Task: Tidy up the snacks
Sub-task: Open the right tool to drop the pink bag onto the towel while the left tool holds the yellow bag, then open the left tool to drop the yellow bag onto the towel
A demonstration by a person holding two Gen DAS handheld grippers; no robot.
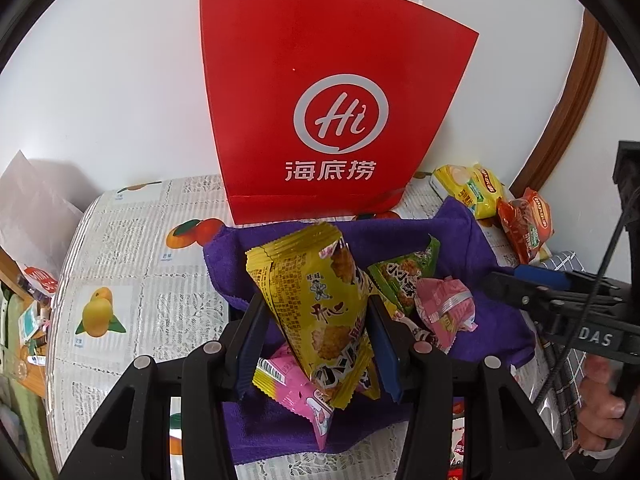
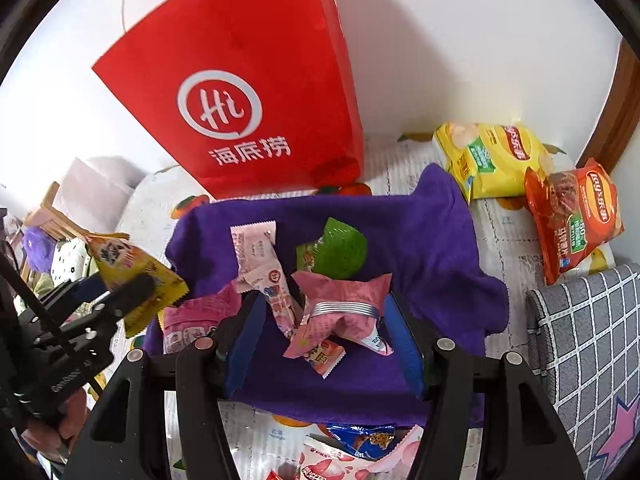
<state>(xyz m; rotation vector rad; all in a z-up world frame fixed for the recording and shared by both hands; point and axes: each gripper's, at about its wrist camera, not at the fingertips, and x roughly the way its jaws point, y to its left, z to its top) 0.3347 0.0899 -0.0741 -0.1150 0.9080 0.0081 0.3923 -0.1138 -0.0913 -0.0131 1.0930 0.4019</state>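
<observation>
My left gripper point(image 1: 316, 344) is clenched on a yellow snack packet point(image 1: 320, 308), pads pressing both its sides, the packet upright and clear of the purple cloth point(image 1: 472, 248) below. My right gripper point(image 2: 324, 336) stands released over the same cloth, its blue pads apart on either side of a crumpled pink packet point(image 2: 344, 312) without pressing it, as far as I can tell. At twelve o'clock from that packet lies a green packet point(image 2: 336, 252); at eleven, a long pale pink one point(image 2: 260, 264). Beyond the cloth, at twelve o'clock, the red paper bag point(image 1: 320, 112) stands against the wall, its mouth hidden from both cameras. Two crisp bags, yellow point(image 2: 488, 160) and orange point(image 2: 572, 220), rest at two o'clock. I judge the bag the likely home for the packet: I would carry it high enough to clear the rim, keep it upright, and release only once it is above the opening.
</observation>
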